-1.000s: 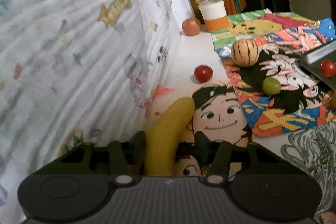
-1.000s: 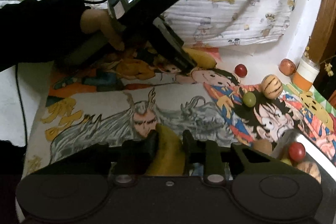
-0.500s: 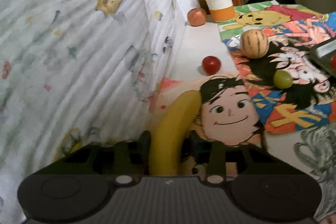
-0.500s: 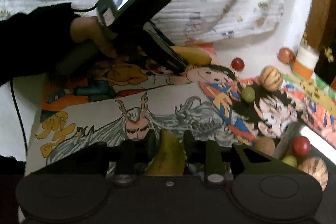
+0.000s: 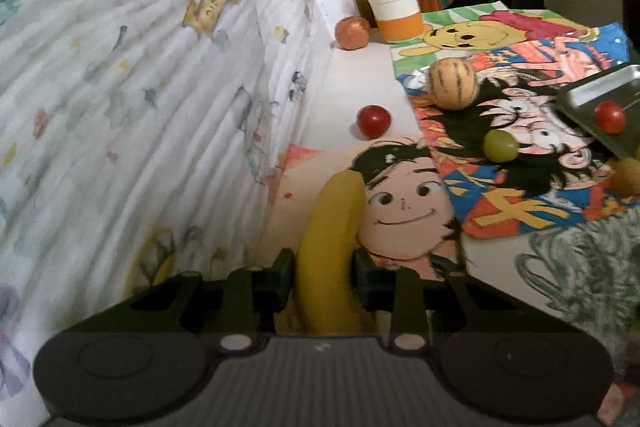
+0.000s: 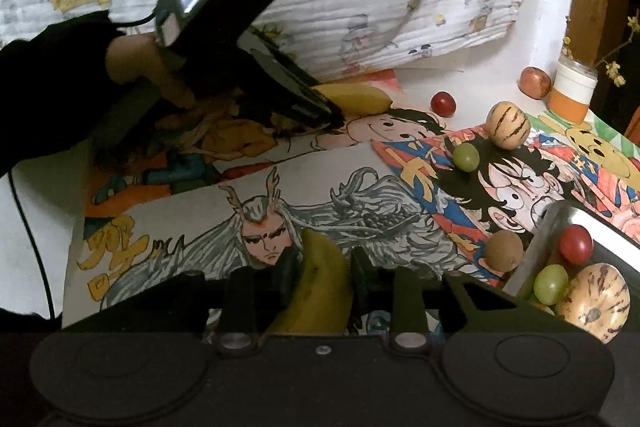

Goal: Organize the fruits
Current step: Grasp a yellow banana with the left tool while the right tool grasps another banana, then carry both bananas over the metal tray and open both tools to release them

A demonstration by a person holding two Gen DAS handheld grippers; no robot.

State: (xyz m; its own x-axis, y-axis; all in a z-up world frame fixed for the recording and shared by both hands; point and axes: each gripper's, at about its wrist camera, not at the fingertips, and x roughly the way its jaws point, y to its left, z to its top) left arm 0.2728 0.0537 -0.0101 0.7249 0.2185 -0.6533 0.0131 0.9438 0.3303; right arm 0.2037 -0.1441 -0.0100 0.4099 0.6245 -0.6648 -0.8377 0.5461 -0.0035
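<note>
My left gripper is shut on a yellow banana that lies along the cartoon mat beside the patterned cloth; the same banana shows in the right wrist view, with the left gripper on it. My right gripper is shut on a second banana held above the mat. A metal tray at the right holds a red tomato, a green grape and a striped melon.
Loose on the mats are a striped melon, a green grape, a red tomato, a brown fruit by the tray and an orange-red fruit. An orange-and-white jar stands at the back. Patterned cloth hangs along the left.
My left gripper has closed in on the banana and shifted a little. My right gripper with its banana has moved right, bringing the tray closer.
</note>
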